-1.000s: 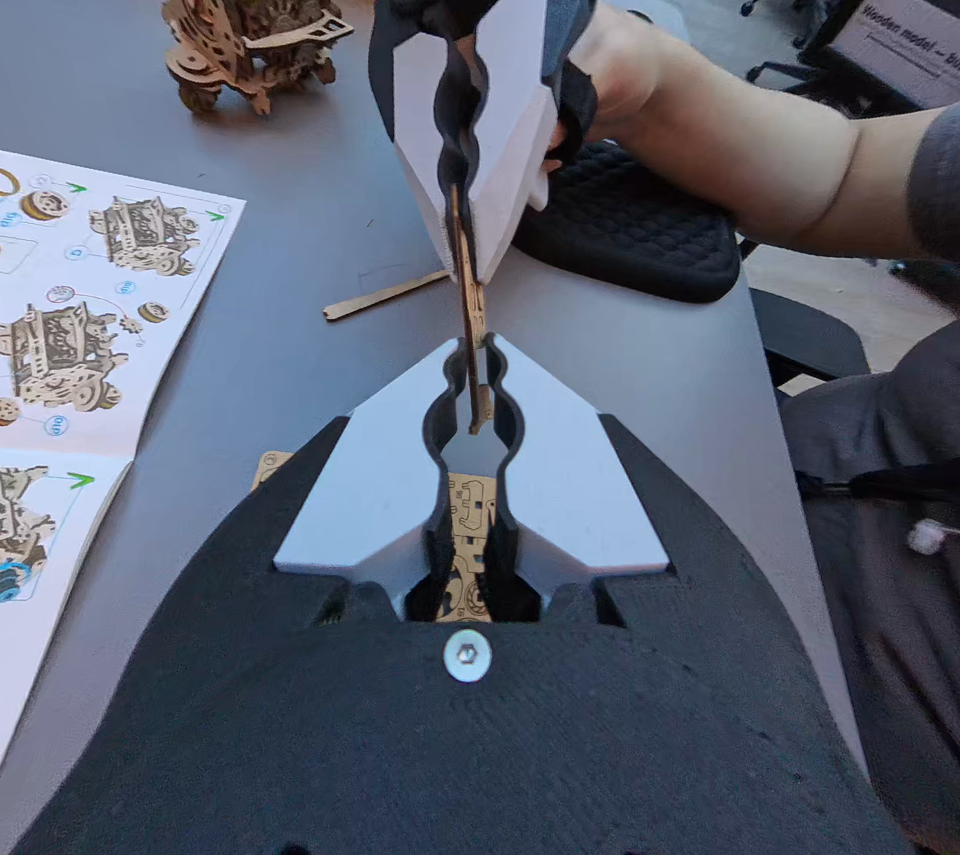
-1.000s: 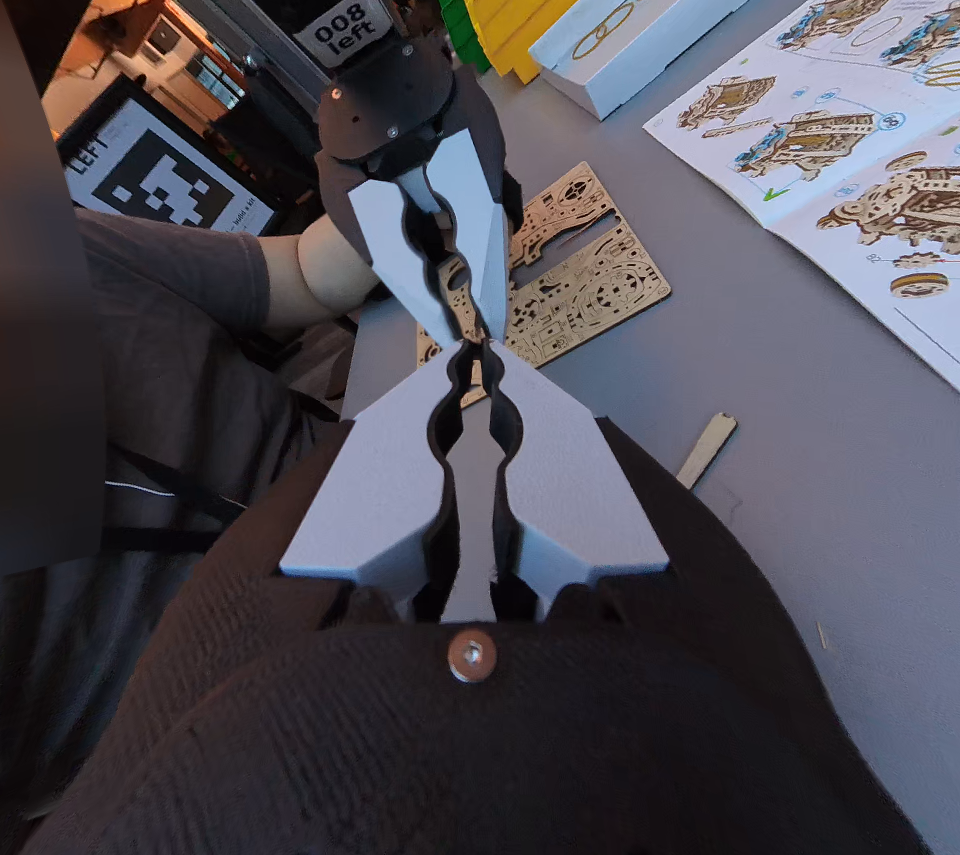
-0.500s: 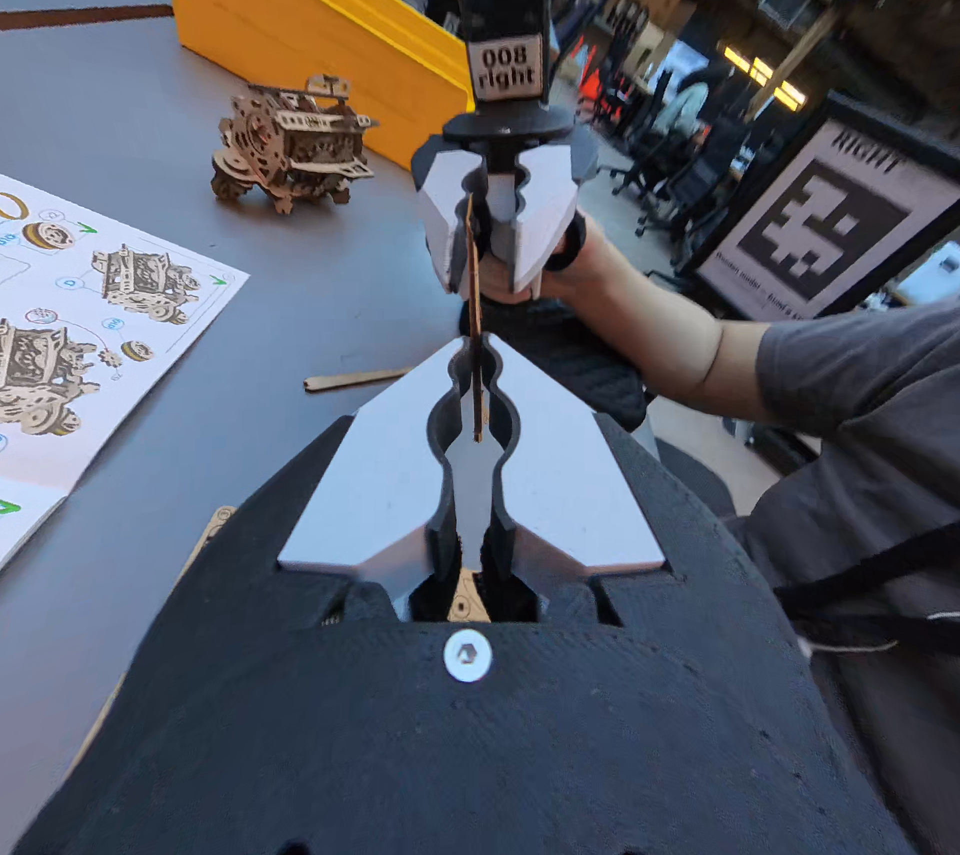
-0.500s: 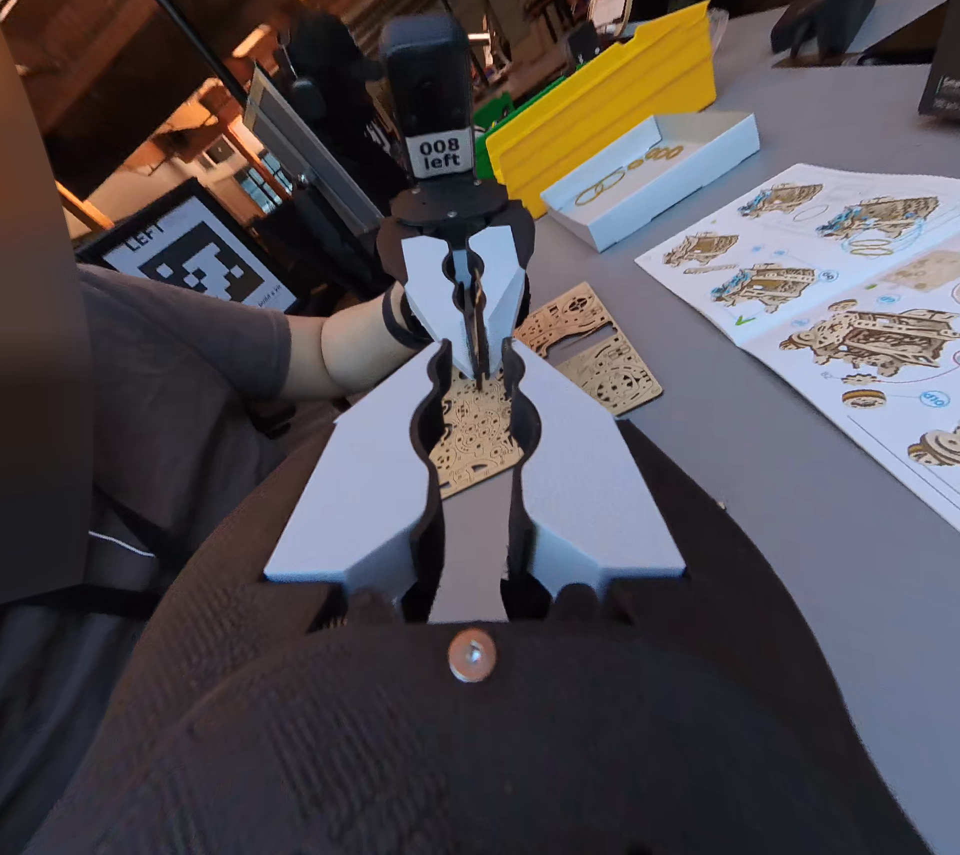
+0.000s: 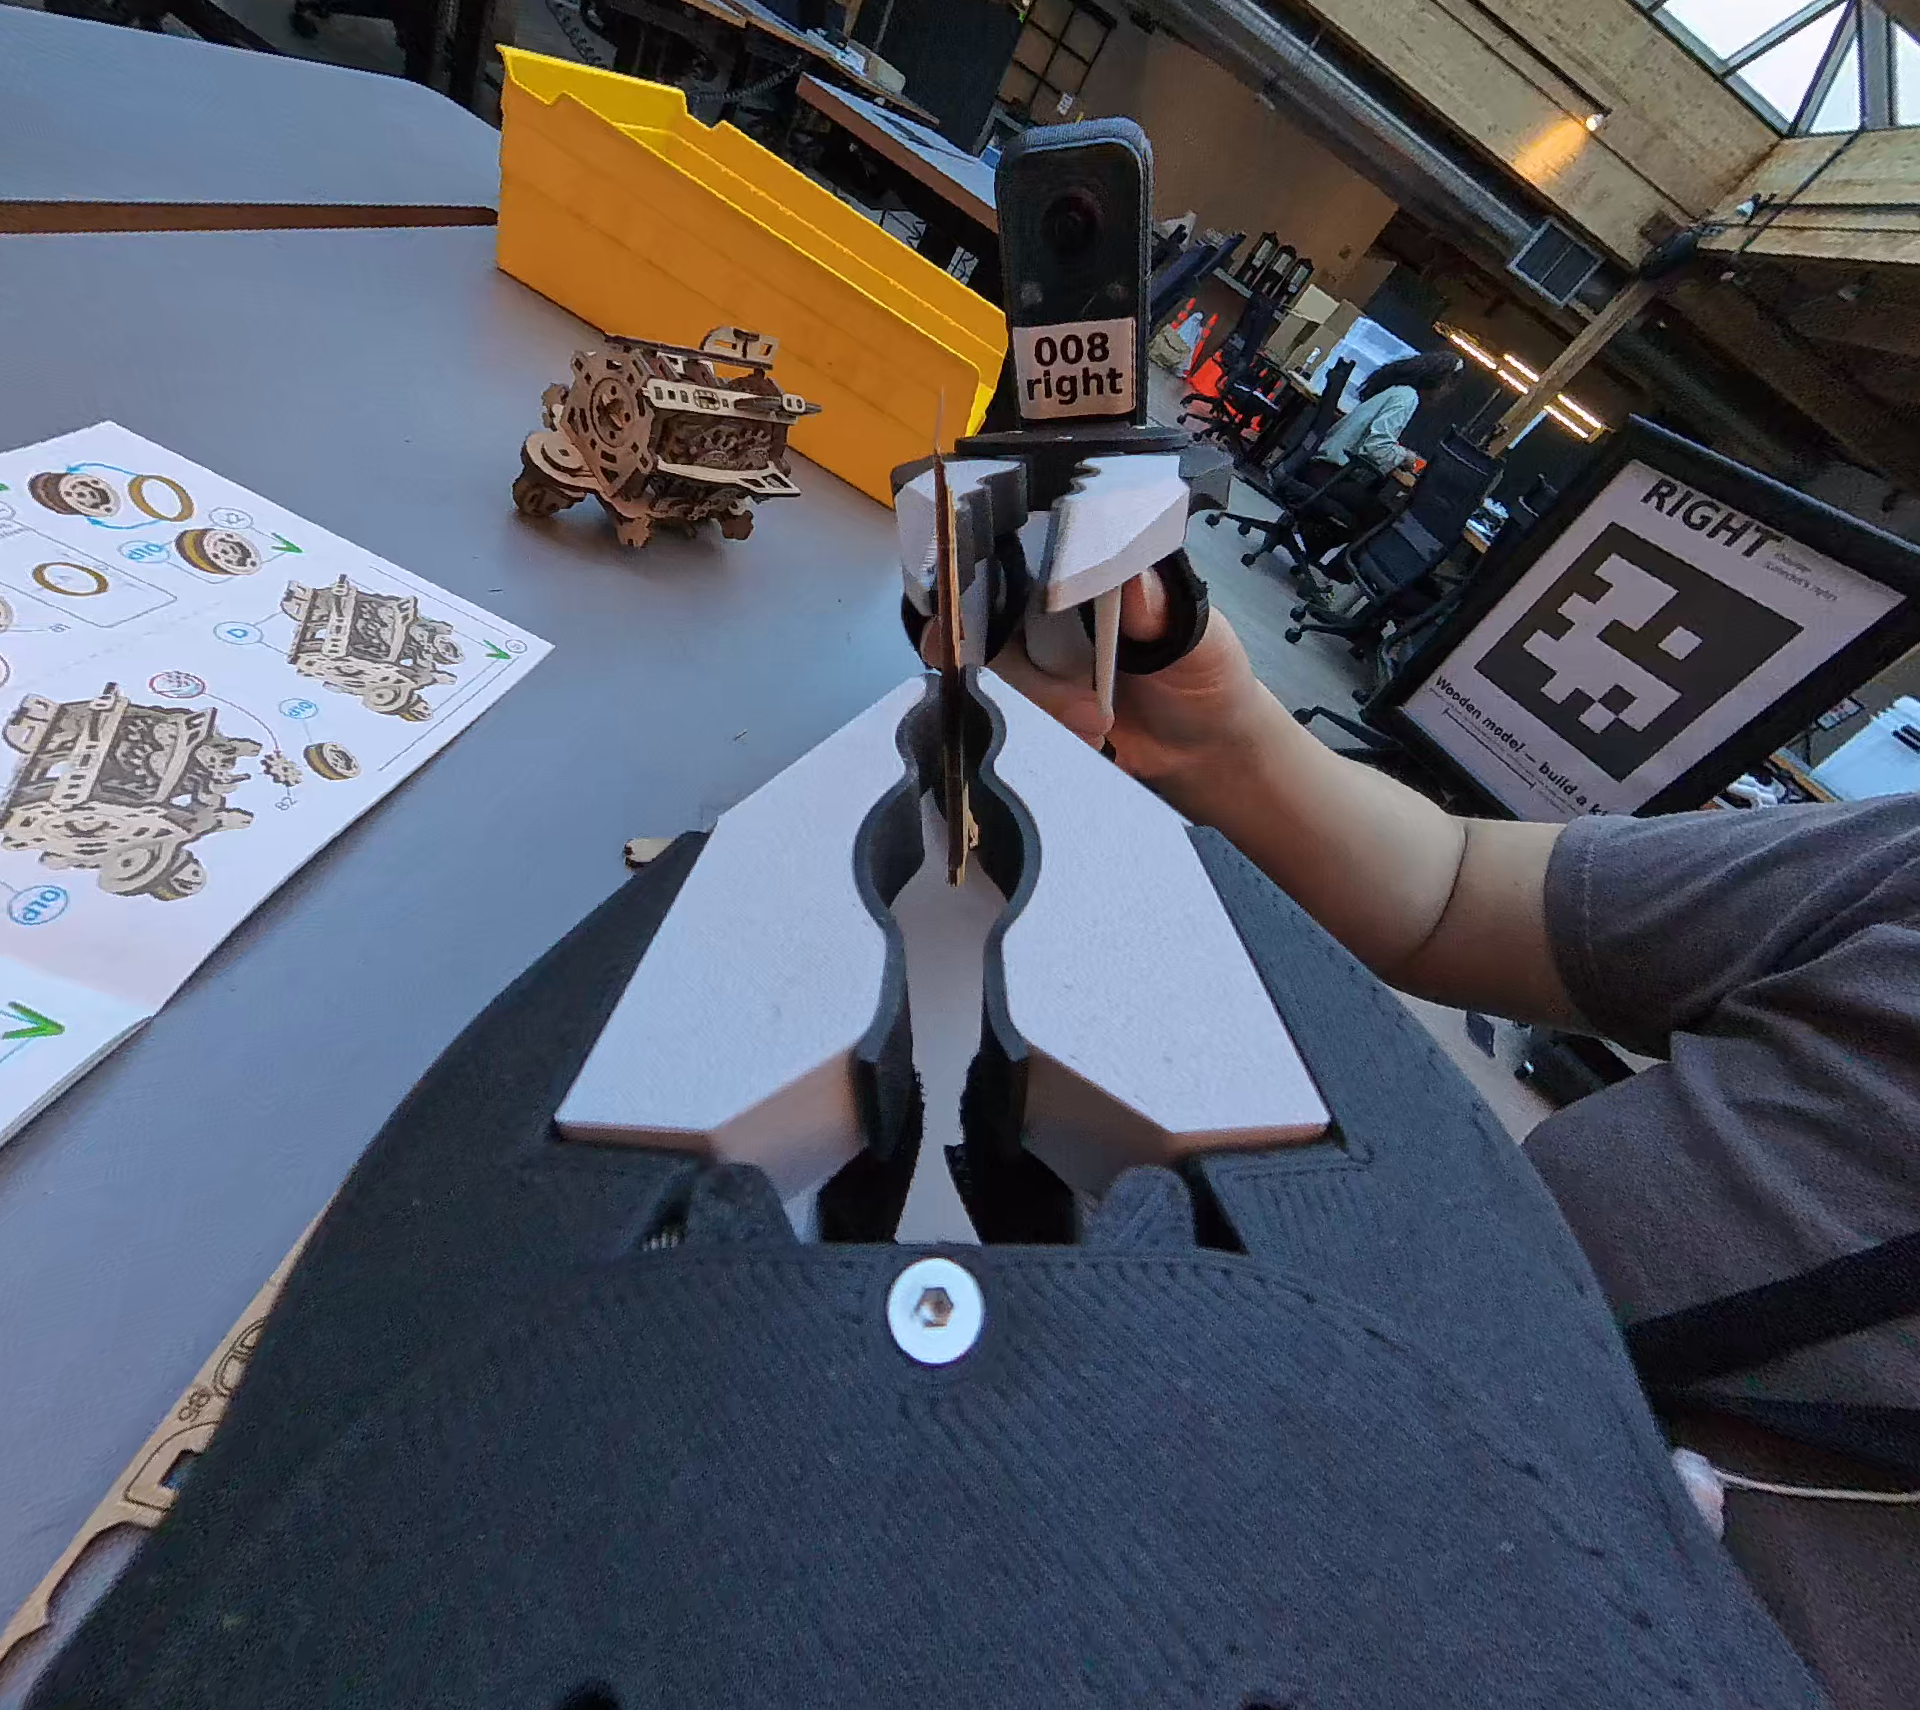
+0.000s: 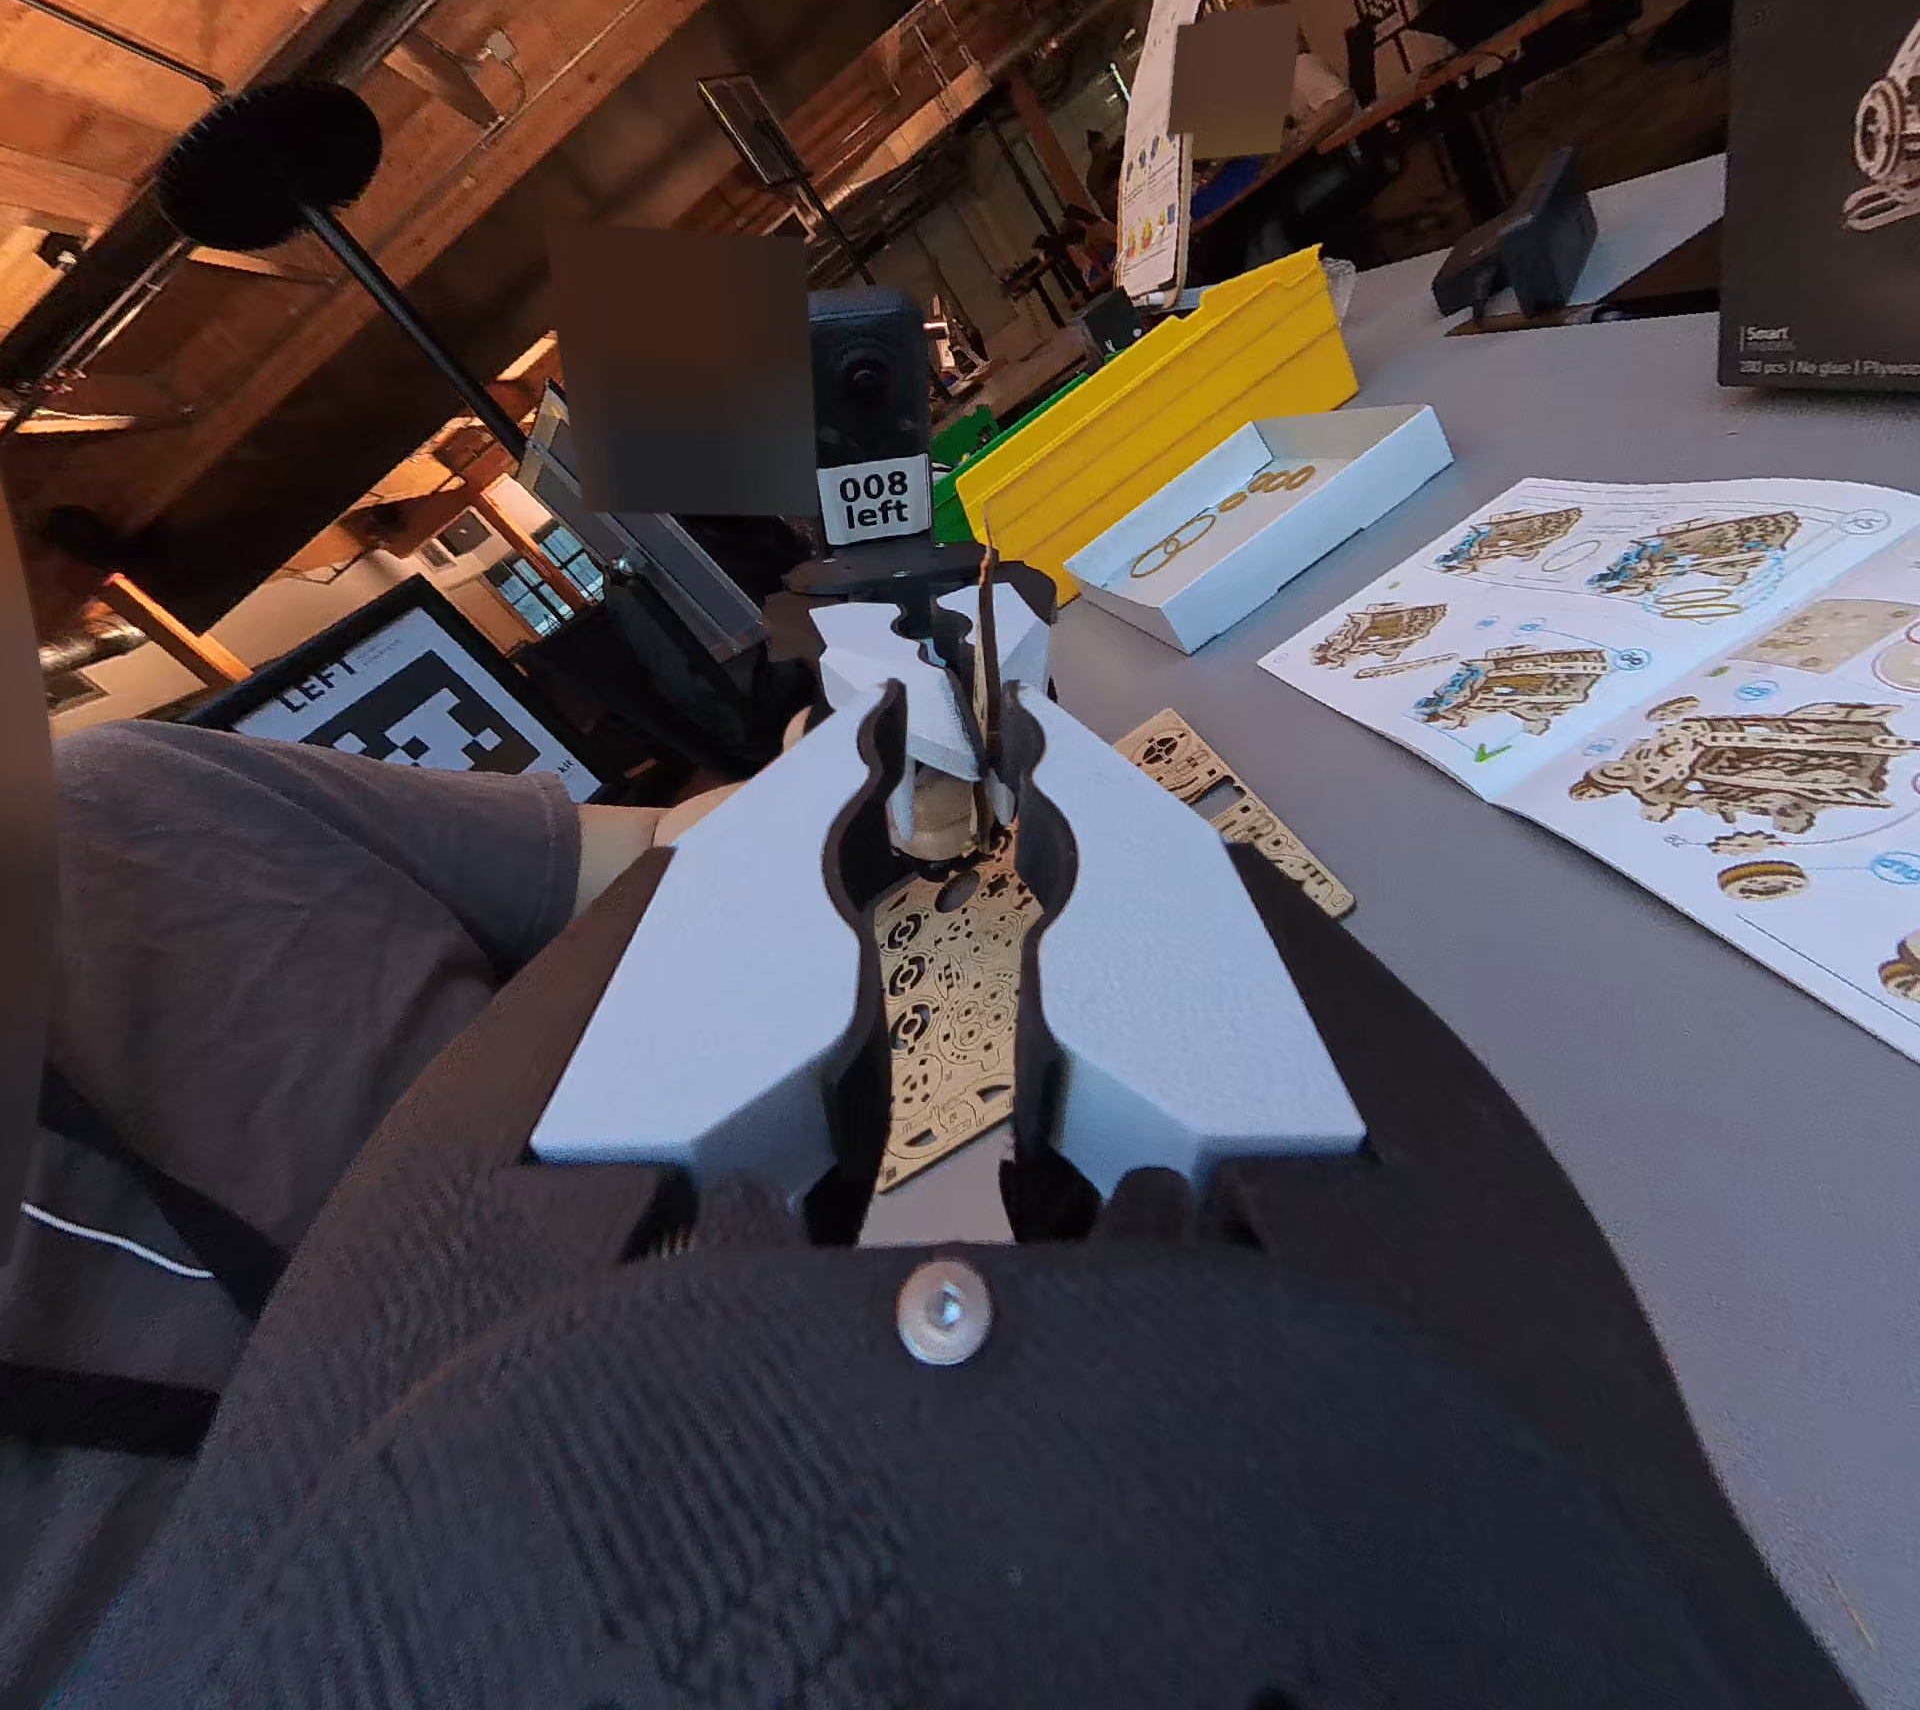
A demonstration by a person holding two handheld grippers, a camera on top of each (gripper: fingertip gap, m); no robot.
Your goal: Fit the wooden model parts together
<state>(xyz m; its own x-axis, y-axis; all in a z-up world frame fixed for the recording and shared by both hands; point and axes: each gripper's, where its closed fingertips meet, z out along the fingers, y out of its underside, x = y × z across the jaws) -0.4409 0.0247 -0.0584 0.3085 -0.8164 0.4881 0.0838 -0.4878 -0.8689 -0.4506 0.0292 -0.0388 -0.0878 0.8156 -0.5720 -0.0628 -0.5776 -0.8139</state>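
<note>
Wooden strip (image 5: 948, 621), the thin part you are working with, stands on edge between the tips of your left gripper (image 5: 951, 704), whose fingers have closed on its lower end; seen edge-on, its shape and cut-outs cannot be made out. Your right gripper (image 5: 1023, 559) faces you just behind it, fingers parted with a clear gap, and the strip's upper end crosses its near finger, so you cannot tell whether they touch. In the right wrist view the strip (image 6: 985, 673) is a dark sliver at the open fingertips (image 6: 1049, 746), and the laser-cut sheet (image 6: 951, 985) on the table (image 6: 1558, 1037) shows only through the gap. Well apart sit the built wooden model (image 5: 660, 434), the instruction booklet (image 5: 208, 704), cut off at the frame edge, and a yellow bin (image 5: 727, 278).
</note>
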